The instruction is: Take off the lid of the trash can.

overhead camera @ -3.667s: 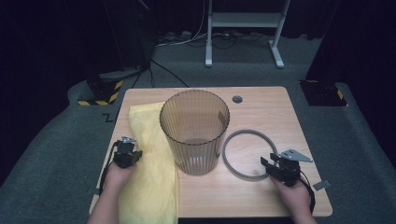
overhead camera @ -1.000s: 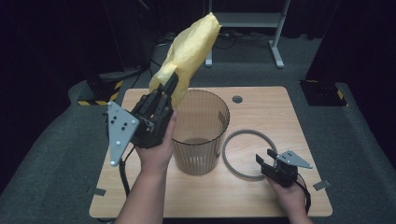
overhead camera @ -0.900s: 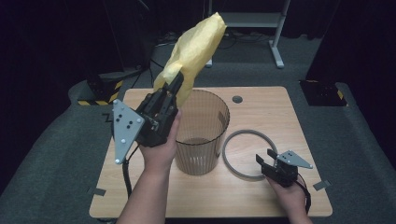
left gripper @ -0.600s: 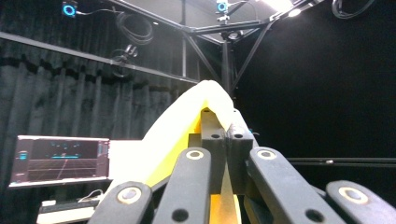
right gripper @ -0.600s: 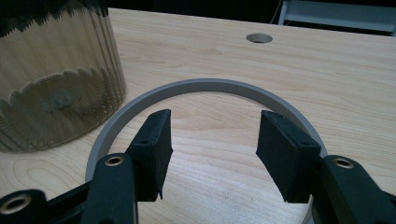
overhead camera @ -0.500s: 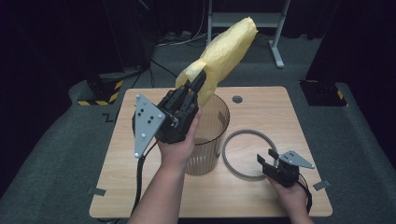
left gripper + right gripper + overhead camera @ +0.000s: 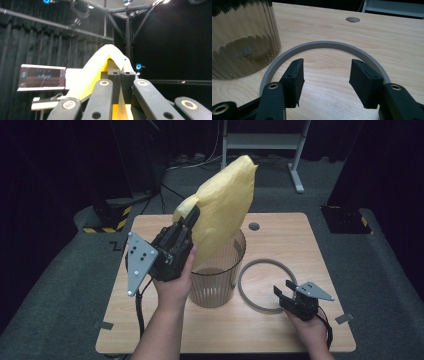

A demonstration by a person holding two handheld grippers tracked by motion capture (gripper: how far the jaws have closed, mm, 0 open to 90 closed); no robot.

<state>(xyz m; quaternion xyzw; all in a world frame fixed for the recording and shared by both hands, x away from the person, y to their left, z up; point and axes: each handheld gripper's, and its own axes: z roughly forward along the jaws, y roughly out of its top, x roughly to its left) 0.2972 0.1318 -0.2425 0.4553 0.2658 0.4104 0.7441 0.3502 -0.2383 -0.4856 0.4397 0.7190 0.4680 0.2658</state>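
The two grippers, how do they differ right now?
The left gripper is raised above the bin, while the right gripper rests low on the table. The left gripper is shut on the yellow bag; the right gripper's jaws are open and hold nothing, by the grey ring. Both have black jaws.

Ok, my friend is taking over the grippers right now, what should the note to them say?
Left gripper: shut on the yellow bag, held up above the ribbed bin.
Right gripper: open, holding nothing, low over the table at the near edge of the grey ring.
Bin stands upright mid-table; ring lies flat beside it.
Done: bag lifted off the table and brought over the bin's mouth.
Left, probably: lower the bag into the bin, spread it, then perhaps fit the ring on the rim.
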